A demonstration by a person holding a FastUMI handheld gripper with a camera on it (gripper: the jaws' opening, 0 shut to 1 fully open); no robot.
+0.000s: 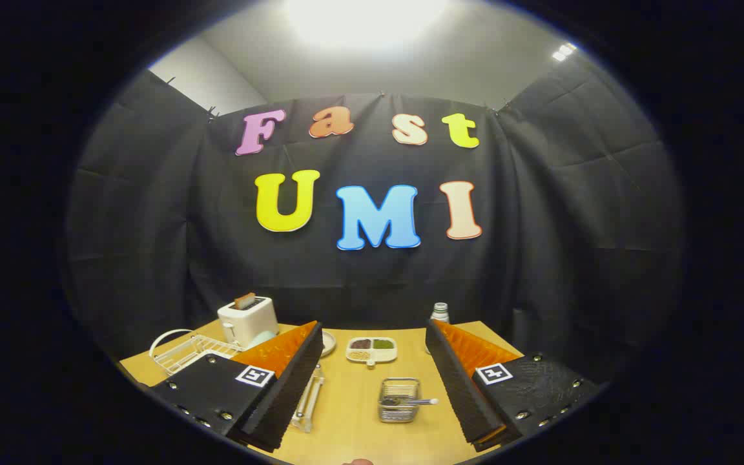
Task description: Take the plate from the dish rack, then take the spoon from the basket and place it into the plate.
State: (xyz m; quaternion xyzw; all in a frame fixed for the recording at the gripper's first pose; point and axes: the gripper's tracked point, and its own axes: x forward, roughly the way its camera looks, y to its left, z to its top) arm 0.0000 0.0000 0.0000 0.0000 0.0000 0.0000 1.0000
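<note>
open and holding nothing, the claw (372,381) hovers above the wooden table (346,426). between its fingers stands the wire basket (399,400), the spoon (418,402) lying in it with its handle toward 3 o'clock. at 10 o'clock sits the white dish rack (181,352); the plate (327,342) peeks past the left finger.

1. We see the gripper (372,381) held above the wooden table (346,426), its fingers spread wide and holding nothing.
2. Between the fingers stands a wire basket (399,400) with the spoon (418,402) in it.
3. Beyond it lies a divided dish (372,350).
4. Behind the left finger we note the white dish rack (185,352), a pale plate (327,342) and a toaster (248,320).
</note>
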